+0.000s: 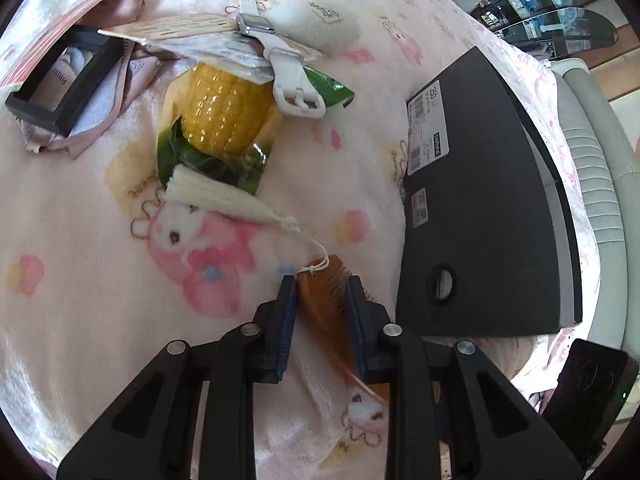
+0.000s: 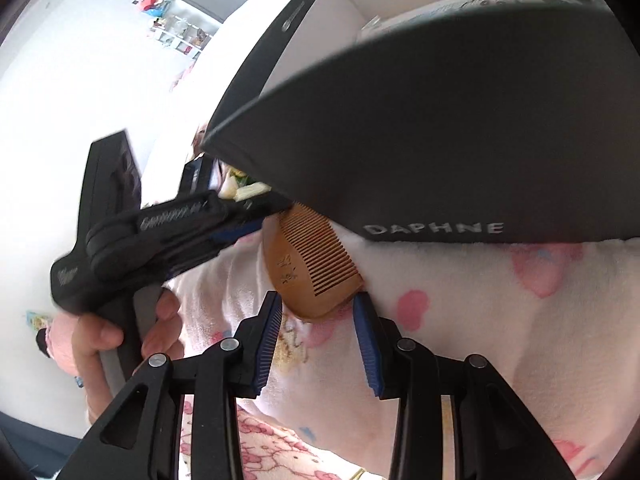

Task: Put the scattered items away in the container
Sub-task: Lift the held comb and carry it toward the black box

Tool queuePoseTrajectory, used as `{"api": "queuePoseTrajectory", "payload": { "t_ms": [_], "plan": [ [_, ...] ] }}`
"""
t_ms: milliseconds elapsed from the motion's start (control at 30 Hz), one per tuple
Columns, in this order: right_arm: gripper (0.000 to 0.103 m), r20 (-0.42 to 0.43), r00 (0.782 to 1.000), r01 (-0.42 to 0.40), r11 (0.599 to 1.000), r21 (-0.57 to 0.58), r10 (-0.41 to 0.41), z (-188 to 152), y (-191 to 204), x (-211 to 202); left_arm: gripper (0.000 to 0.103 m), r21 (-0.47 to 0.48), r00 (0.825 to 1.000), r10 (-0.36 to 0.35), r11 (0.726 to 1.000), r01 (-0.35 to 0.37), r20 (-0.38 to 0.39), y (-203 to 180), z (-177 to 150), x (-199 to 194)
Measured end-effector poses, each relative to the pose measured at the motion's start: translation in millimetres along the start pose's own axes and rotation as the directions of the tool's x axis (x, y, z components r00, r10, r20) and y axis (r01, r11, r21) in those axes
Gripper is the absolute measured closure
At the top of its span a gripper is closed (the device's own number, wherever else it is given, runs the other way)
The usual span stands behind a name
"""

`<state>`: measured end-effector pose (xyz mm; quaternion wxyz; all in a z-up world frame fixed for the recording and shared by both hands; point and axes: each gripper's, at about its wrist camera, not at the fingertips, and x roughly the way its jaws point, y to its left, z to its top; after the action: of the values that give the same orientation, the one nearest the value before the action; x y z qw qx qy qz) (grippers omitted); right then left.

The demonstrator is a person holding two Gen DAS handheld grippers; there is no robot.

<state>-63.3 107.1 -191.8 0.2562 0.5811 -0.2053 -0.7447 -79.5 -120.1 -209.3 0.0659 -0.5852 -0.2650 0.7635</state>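
Note:
A brown wooden comb (image 1: 324,304) with a white tassel (image 1: 216,192) on a string lies on the pink blanket beside the black box (image 1: 480,200). My left gripper (image 1: 320,280) stands open over the comb's tassel end; the teeth show past its right finger, so the pads do not press it. In the right wrist view my right gripper (image 2: 319,300) is shut on the rounded near end of the comb (image 2: 308,256), both pads touching it. My left gripper (image 2: 272,210) reaches the comb's far end there, under the box (image 2: 440,120), whose white inside shows at the top.
On the blanket lie a packed corn cob (image 1: 224,108), a white watch (image 1: 276,52), a printed card (image 1: 180,28), a black frame (image 1: 60,80) on pink cloth and a white plush piece (image 1: 320,28). A hand (image 2: 104,336) holds the left gripper's handle.

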Motion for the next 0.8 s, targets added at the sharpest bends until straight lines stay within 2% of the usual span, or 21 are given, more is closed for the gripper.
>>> {"api": "queuePoseTrajectory", "payload": {
  "t_ms": [100,167,233,367,433,567,667,800],
  "plan": [
    [0.07,0.041,0.999,0.019,1.0,-0.008,-0.018,1.2,-3.1,-17.7,0.078,-0.029,0.998,-0.063,0.998,0.063,-0.008,-0.3,-22.4,-11.7],
    [0.07,0.074,0.996,0.042,0.999,-0.013,-0.041,1.4,-6.4,-28.6,0.08,-0.017,0.997,-0.075,0.997,0.074,-0.03,-6.1,-37.5,-11.3],
    [0.07,0.088,0.993,0.072,0.997,0.005,-0.072,2.2,-11.7,-33.2,0.08,0.018,0.997,-0.059,0.998,0.06,-0.04,-14.4,-47.6,-9.6],
    [0.07,0.074,0.987,0.138,0.99,0.036,-0.14,-0.7,-20.6,-32.2,0.08,0.116,1.0,0.024,0.993,-0.024,-0.001,-29.9,-47.2,-17.1],
    [0.07,0.08,0.987,0.134,0.99,0.031,-0.136,-3.8,-20.7,-34.1,0.08,0.135,0.999,0.029,0.99,-0.034,0.037,-32.8,-41.4,-26.2],
    [0.07,0.064,0.991,0.115,0.993,0.026,-0.116,-5.6,-20.2,-28.7,0.079,0.082,0.997,0.01,0.996,-0.016,0.077,-23.9,-29.2,-26.3],
    [0.07,0.054,0.995,0.086,0.995,0.05,-0.089,-5.6,-20.4,-18.6,0.08,0.056,1.0,0.008,0.998,-0.01,0.027,-17.1,-25.7,-13.3],
    [0.07,0.06,0.994,0.088,0.995,0.04,-0.09,-8.0,-16.3,-13.9,0.08,0.069,0.999,-0.028,0.997,0.03,-0.019,-31.7,-33.8,-6.6]
  ]
}}
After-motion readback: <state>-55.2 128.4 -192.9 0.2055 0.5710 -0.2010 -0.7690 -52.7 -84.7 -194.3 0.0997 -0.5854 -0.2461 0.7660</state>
